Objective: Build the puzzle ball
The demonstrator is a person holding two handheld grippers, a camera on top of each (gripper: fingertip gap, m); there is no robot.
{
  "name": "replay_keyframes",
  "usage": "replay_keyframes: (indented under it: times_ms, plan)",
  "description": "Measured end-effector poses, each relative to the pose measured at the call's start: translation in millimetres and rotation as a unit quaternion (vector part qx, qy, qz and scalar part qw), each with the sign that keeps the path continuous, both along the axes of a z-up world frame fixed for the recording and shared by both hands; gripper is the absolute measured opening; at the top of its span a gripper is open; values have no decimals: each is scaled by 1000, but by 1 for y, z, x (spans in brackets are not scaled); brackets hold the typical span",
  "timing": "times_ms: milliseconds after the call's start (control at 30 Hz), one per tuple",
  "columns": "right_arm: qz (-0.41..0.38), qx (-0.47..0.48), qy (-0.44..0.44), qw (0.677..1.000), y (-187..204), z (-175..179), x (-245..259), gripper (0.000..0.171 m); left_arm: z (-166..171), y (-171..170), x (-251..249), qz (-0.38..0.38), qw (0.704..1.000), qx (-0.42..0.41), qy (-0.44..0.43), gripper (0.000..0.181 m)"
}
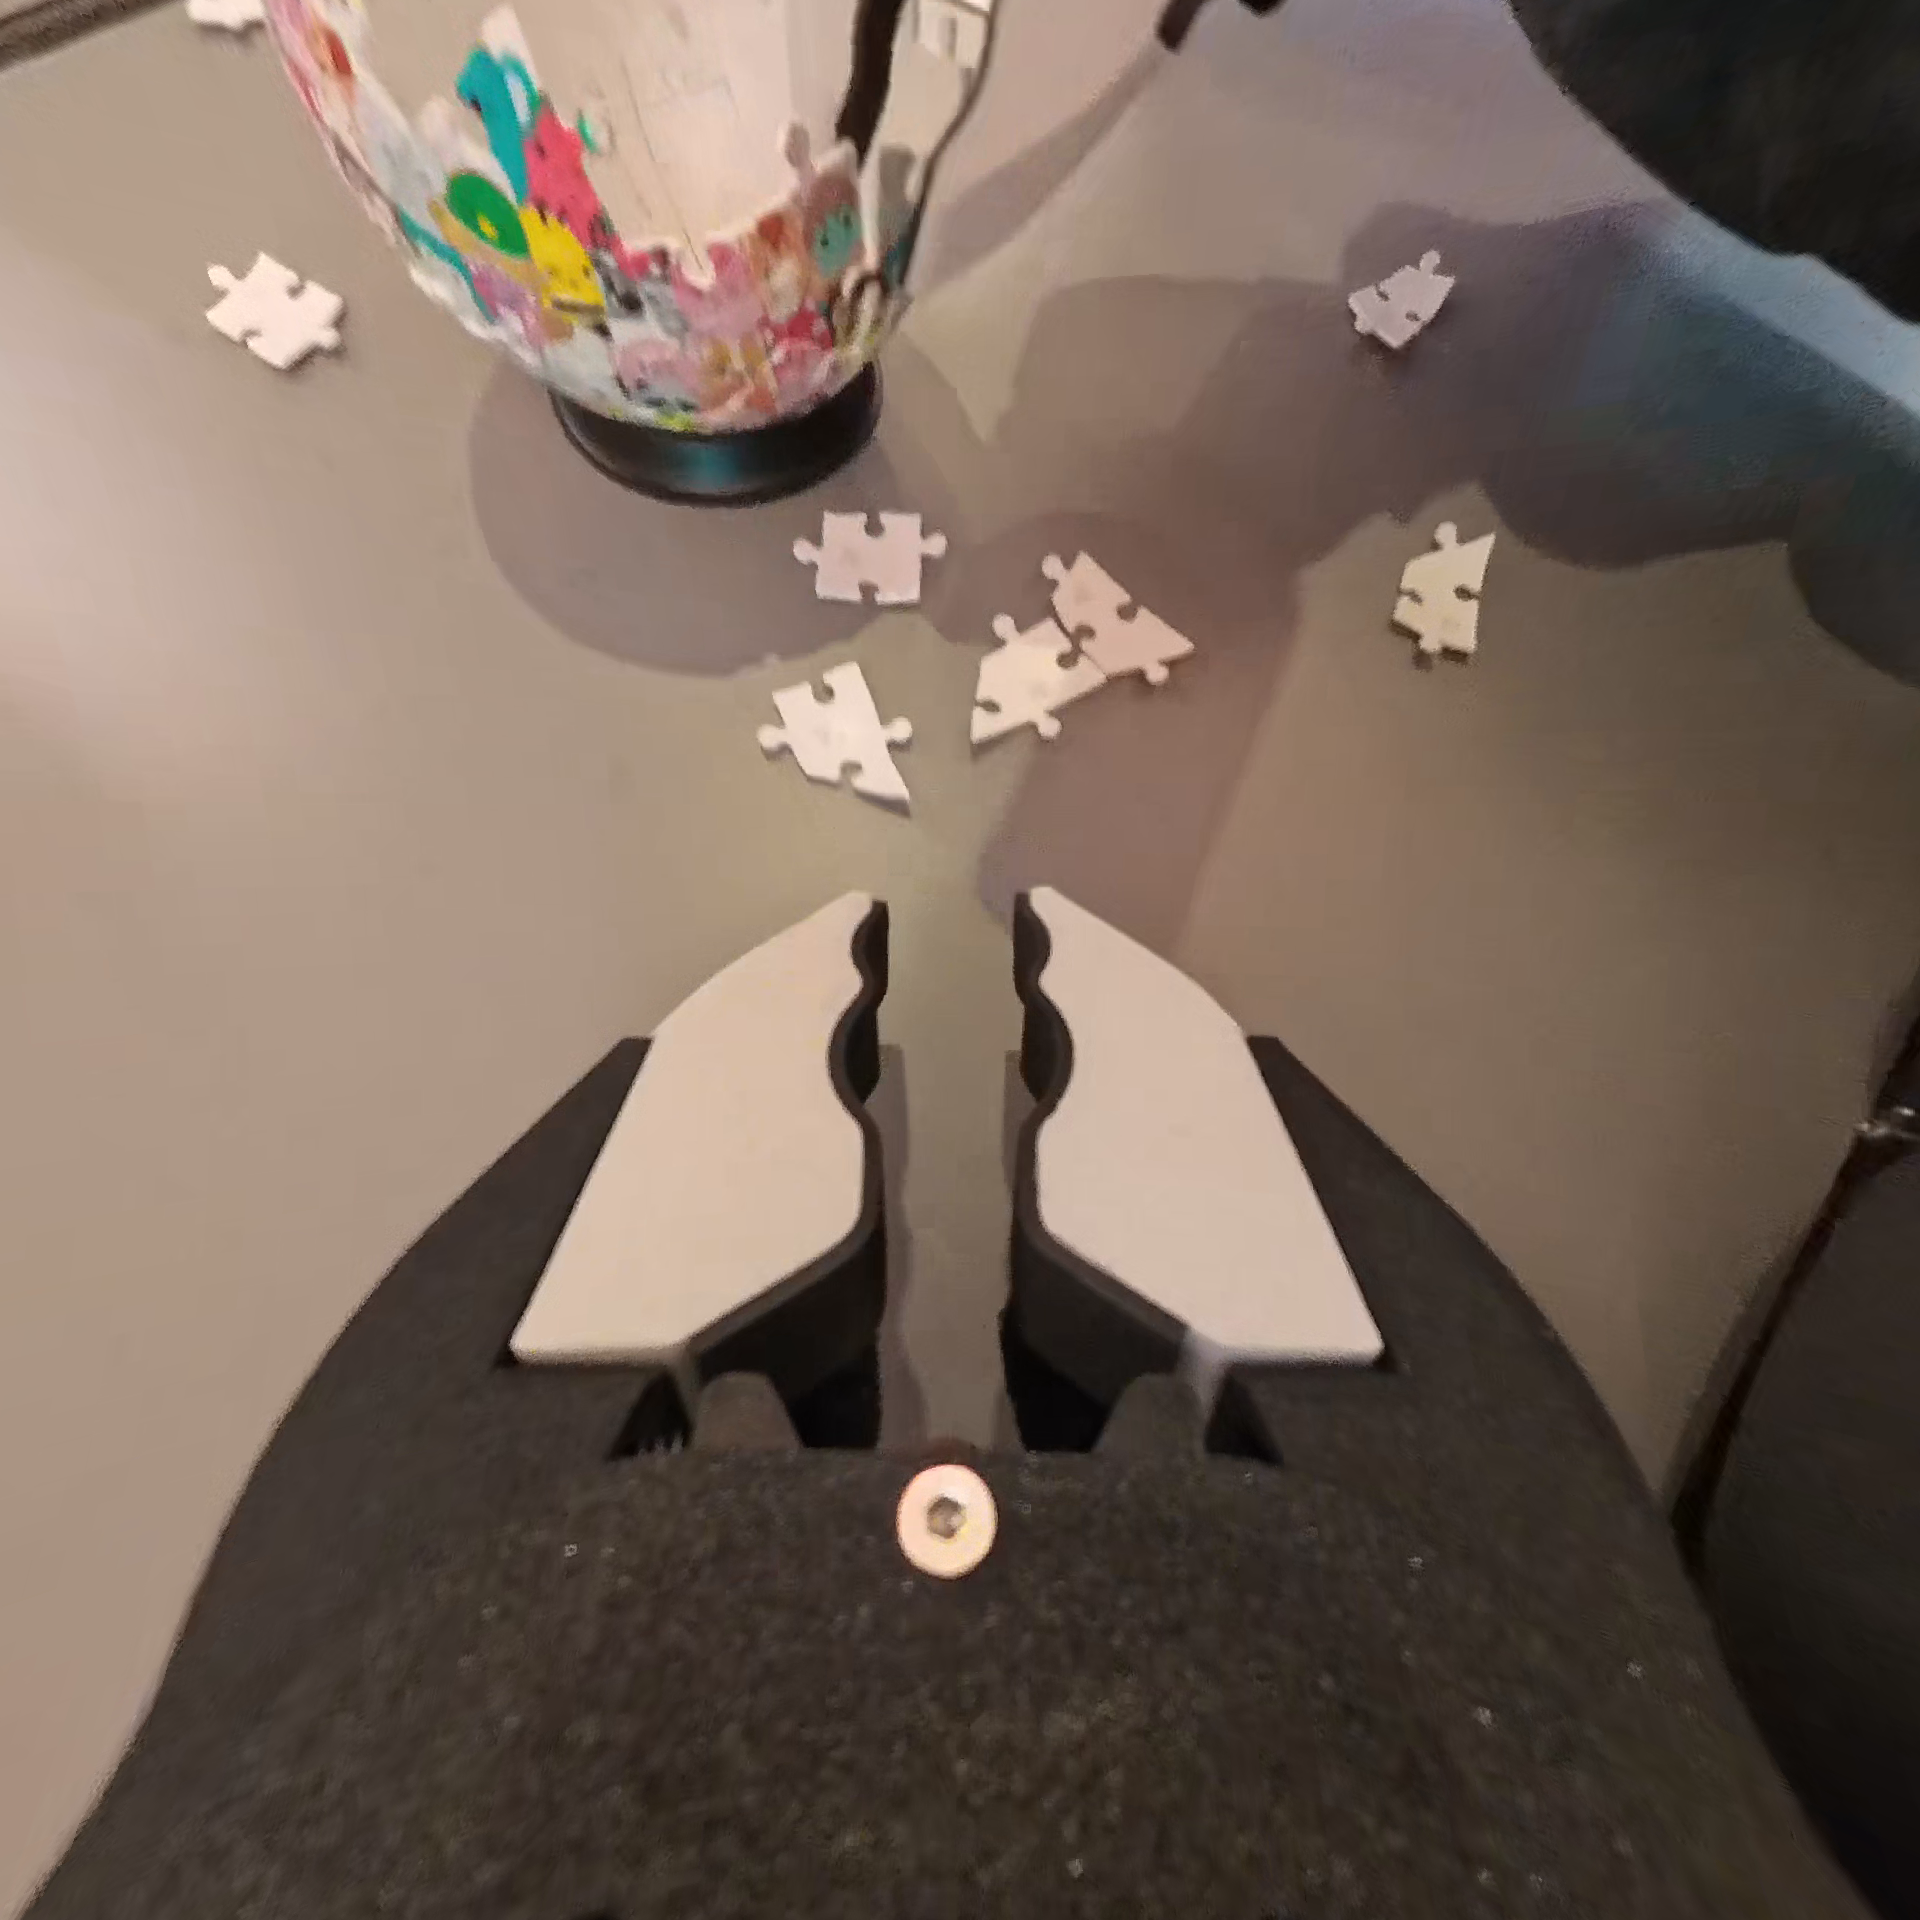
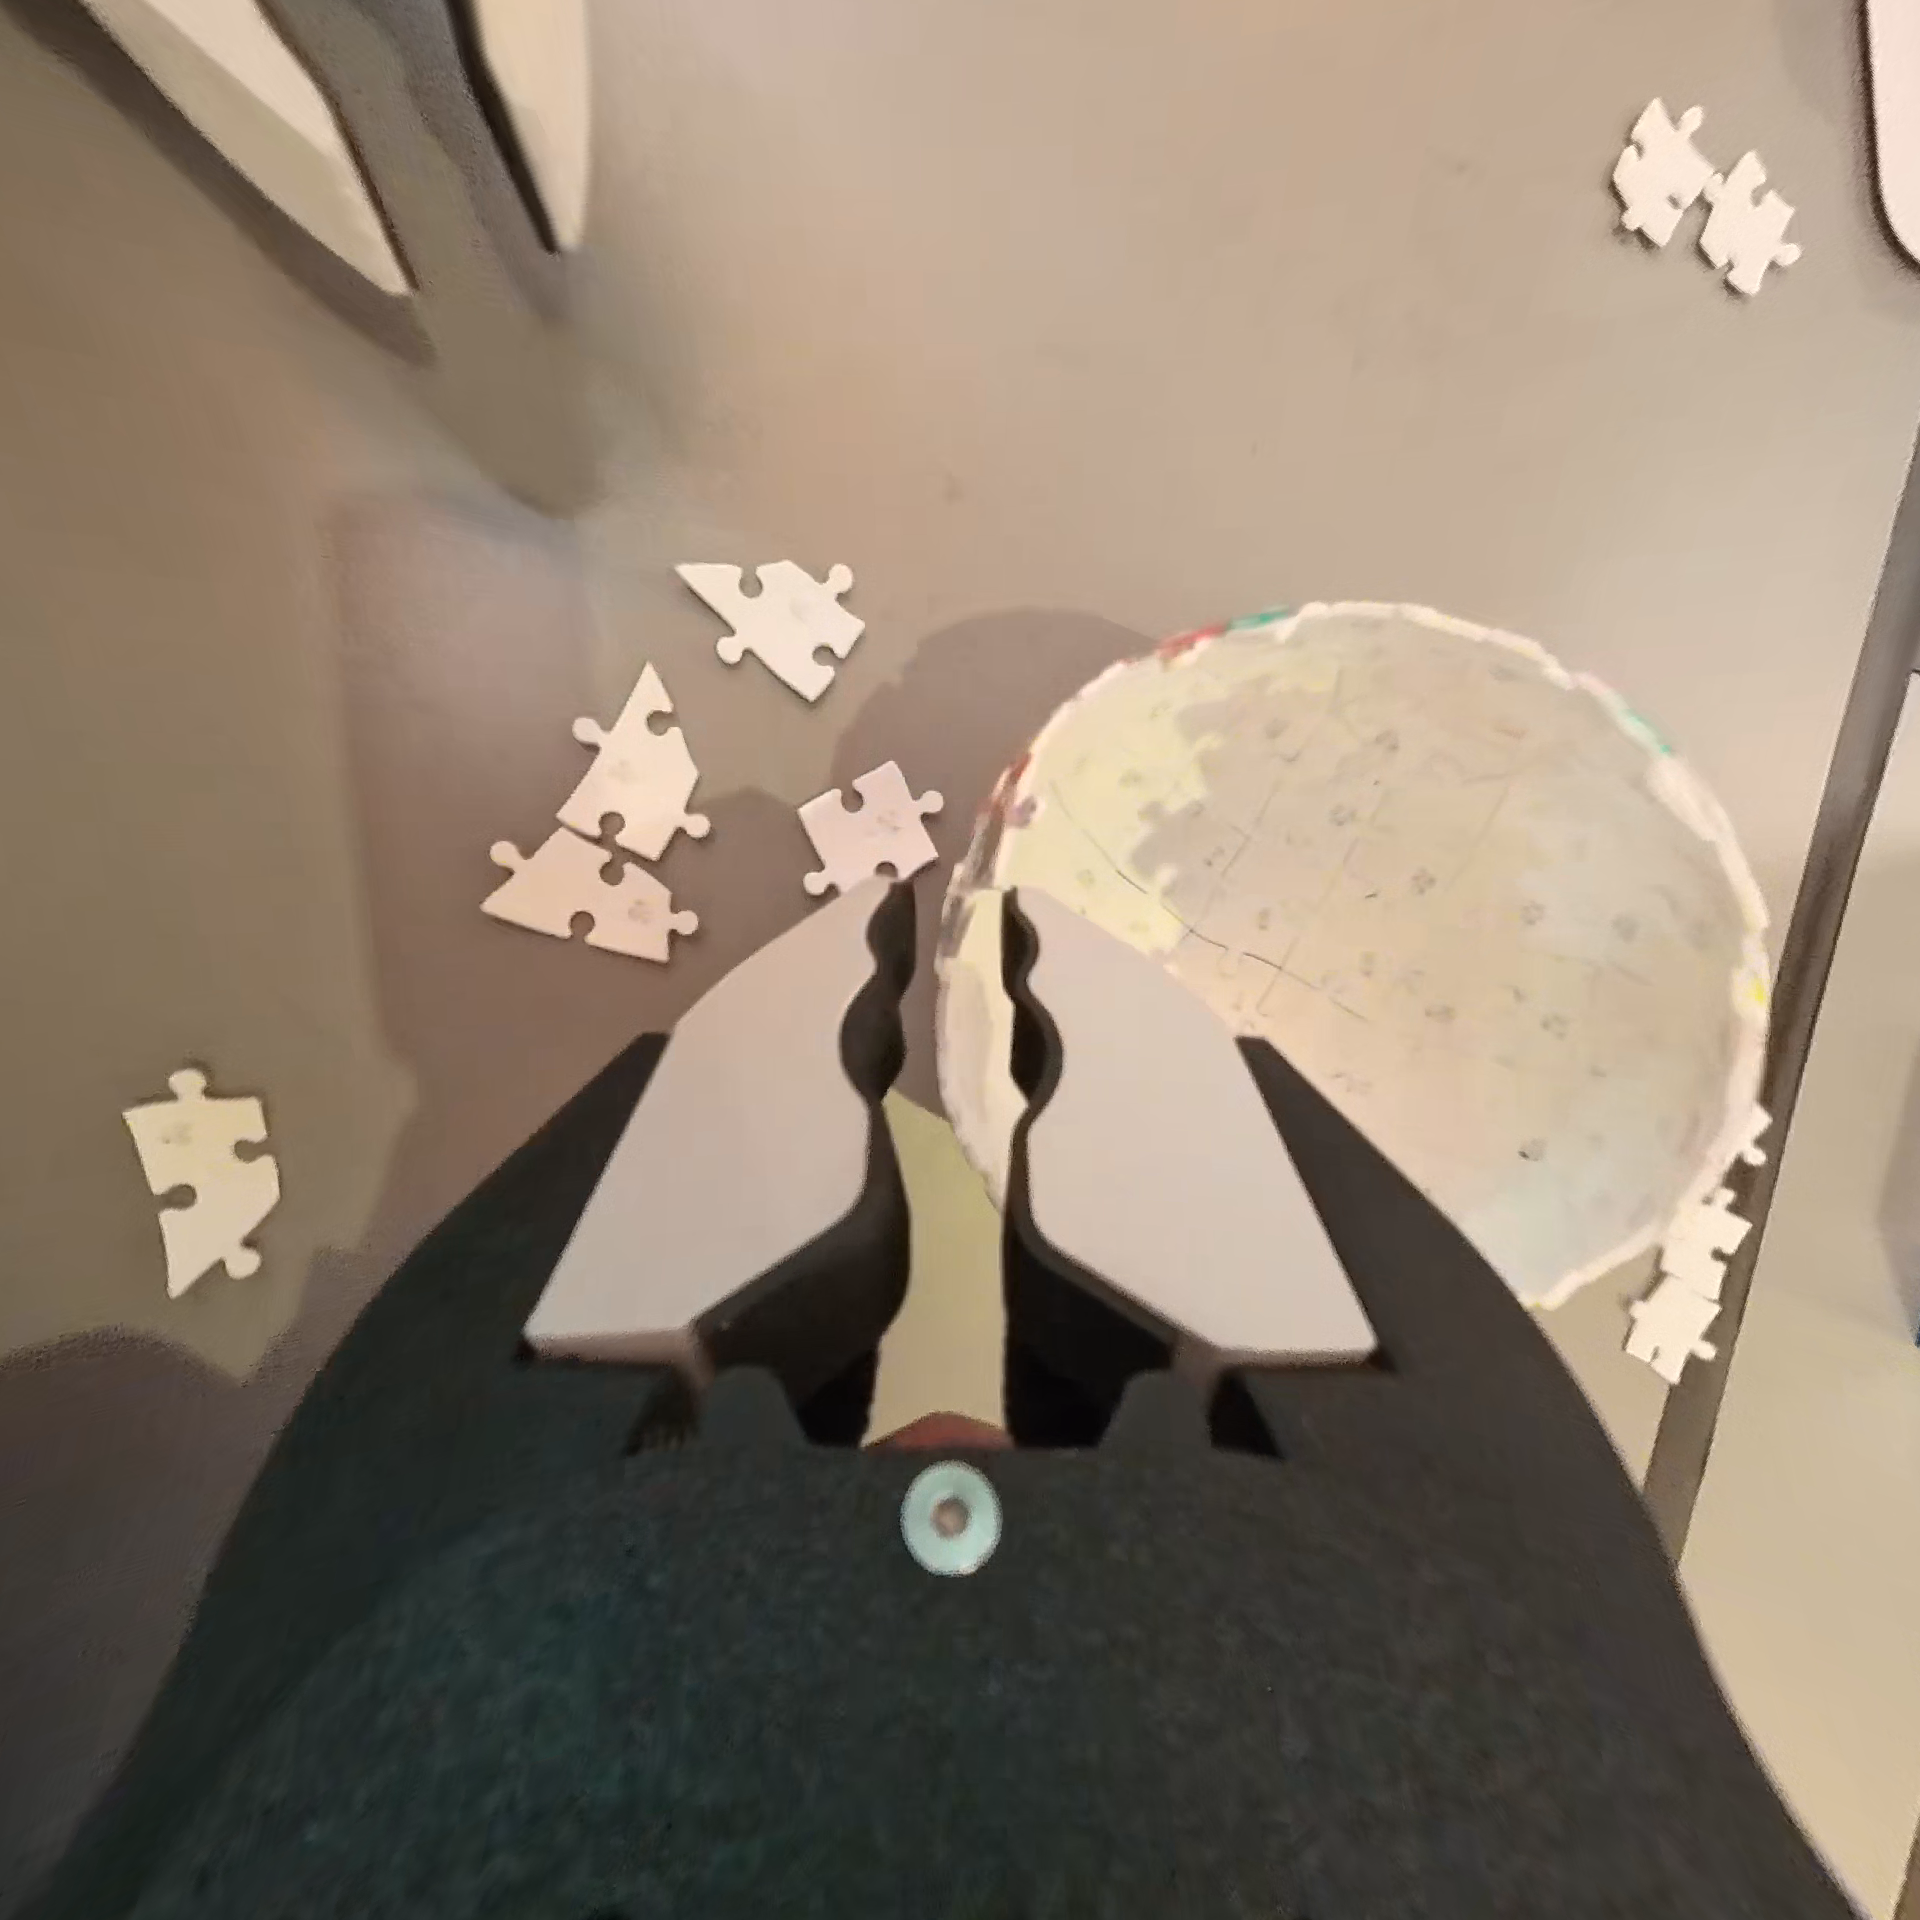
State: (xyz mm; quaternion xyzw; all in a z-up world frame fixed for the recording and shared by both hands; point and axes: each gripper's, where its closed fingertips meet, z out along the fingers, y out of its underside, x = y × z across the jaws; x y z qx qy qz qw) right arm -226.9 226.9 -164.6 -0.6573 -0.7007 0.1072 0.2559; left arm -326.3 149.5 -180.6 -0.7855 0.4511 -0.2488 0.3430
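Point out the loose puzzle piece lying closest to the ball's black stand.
The squarish piece, face-down just in front of the black stand; the wedge-shaped ones lie farther out.

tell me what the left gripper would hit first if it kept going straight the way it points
Probably the loose white puzzle pieces: the left gripper, jaws open and empty, points at the wedge-shaped piece and the joined pair on the table. The puzzle ball stands farther on; depth is unclear.

Matt grey table (image 1: 312, 831); glossy ring stand (image 1: 717, 452)
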Motion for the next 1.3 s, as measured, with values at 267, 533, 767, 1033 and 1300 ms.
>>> replay_keyframes:
  times_ms: [267, 533, 767, 1033, 1300]
  plan:
    - [3, -20, -14, 1000, 2, -3, -1, 10, 2, -22, -15, -10, 1000, -2, -19, 22]
    - [5, -45, -29, 999, 3, -9, -1, 5, 6, -29, -13, -25, 1000, 12, -10, 22]
    - [-9, -67, -35, 997, 5, -9, 6, 3, 7, -29, -13, -23, 1000, 14, -11, 22]
    - [-4, -41, -66, 997, 8, -9, 9, 6, 8, -30, -12, -24, 1000, 17, -8, 22]
    - [11, 15, -159, 987, 11, -15, 10, 7, 8, -31, -13, -24, 1000, 20, -5, 22]
